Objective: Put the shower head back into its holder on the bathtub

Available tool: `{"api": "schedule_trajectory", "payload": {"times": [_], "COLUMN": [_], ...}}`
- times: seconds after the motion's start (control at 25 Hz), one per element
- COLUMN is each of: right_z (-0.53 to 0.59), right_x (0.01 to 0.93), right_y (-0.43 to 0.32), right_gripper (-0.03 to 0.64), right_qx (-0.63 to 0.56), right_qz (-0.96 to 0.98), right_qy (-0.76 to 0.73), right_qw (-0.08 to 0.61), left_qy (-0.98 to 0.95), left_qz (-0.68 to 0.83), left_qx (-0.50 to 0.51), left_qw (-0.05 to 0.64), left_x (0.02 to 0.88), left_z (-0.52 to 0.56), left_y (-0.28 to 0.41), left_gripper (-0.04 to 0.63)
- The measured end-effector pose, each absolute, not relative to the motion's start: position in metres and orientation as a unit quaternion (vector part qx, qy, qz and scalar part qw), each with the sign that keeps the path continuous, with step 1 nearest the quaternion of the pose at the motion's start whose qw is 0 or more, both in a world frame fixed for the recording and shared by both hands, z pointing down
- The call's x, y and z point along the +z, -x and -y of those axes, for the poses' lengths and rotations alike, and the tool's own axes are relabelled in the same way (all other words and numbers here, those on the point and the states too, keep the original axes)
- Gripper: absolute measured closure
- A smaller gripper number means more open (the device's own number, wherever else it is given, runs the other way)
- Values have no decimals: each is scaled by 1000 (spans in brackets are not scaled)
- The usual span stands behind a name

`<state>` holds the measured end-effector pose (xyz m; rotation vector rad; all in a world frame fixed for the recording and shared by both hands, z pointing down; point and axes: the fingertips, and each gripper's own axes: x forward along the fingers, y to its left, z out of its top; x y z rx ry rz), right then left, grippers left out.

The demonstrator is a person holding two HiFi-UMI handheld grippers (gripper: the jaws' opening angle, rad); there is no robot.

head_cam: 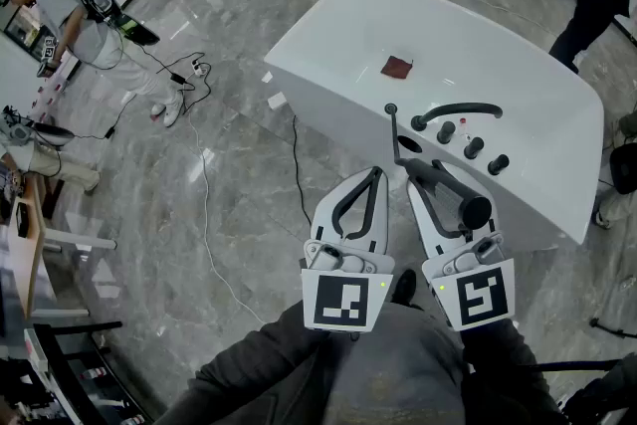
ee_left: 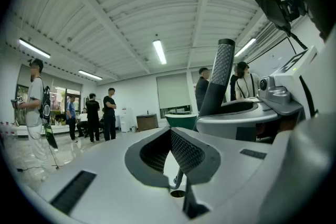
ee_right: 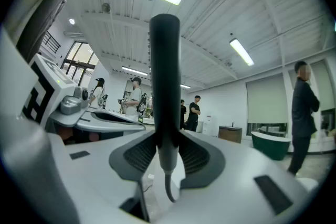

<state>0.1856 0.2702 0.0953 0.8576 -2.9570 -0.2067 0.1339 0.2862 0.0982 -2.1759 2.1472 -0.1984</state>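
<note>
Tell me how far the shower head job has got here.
Done: the shower head is picked up, with the right tongs shut on its handle. In hand: it is held upright close to the bathtub. To do: seating it in its holder, which I cannot pick out. The left tongs are shut and empty.

White bathtub (head_cam: 328,35), black shower head (head_cam: 453,196), 3 black knobs (head_cam: 473,147), dark red patch (head_cam: 396,67), grey marbled floor (head_cam: 229,174). White left gripper (head_cam: 376,174) and right gripper (head_cam: 423,182) (dark grey mesh-patterned pads (ee_left: 186,152), black-and-white square markers (head_cam: 343,302)).
</note>
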Motion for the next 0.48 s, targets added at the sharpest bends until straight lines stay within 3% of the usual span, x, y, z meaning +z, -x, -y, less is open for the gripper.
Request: {"api": "schedule_trajectory", "payload": {"times": [0.48], "right_z": [-270], "right_x": [94], "right_y": [-200], "right_gripper": [477], "right_qx": [-68], "right_qz": [962], "right_qy": [-263], "right_qw": [21], "left_qy": [697], "left_qz": [-712], "left_qx": [-65], "left_qw": [42], "left_x": [98], "left_z": [-288], "left_y": [-148], "left_gripper": [592]}}
